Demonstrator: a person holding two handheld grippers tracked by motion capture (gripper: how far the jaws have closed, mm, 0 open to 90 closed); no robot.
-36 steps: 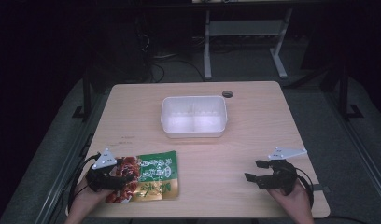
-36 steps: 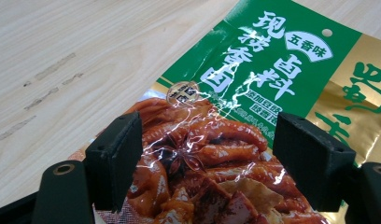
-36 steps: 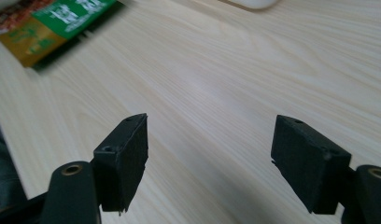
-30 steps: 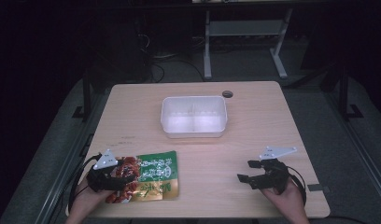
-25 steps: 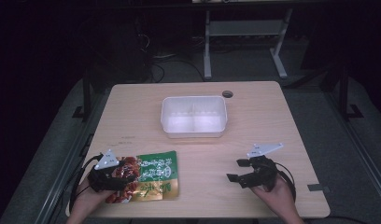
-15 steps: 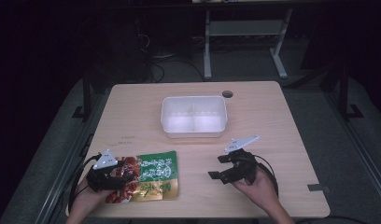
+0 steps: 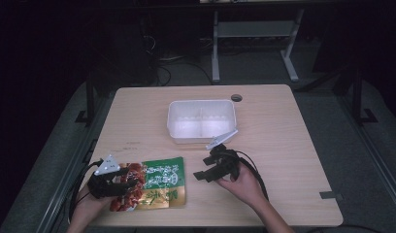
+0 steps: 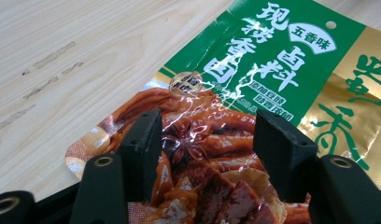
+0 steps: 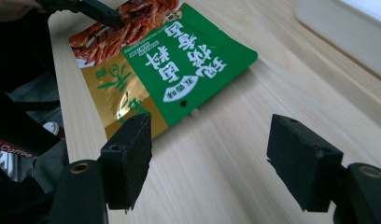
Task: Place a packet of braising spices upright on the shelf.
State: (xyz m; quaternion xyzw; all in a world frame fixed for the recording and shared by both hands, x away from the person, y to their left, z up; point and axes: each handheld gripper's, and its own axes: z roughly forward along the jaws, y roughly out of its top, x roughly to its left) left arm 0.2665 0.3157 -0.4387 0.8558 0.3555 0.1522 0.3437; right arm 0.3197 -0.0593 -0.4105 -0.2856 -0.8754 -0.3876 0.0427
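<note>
Packet position: the snack pouch (image 7: 159, 183) is laid flat at the near left of the table (image 7: 283, 136).
Left tool (image 8: 205, 140): held spread over the pouch's red end.
Right tool (image 9: 209, 154): held wide apart, empty, pointed at the pouch.
Handling: judged light, floppy, glossy and slippery.
Hold: an edge seam is judged best.

Snack pouch (image 8: 272, 88) near the bench's front-left corner: green panel reads 现捞香卤 / 卤料, white badge 五香味. Smaller print unreadable. Red item at right gripper view's left edge: "Coffee" (image 9: 13, 148).
</note>
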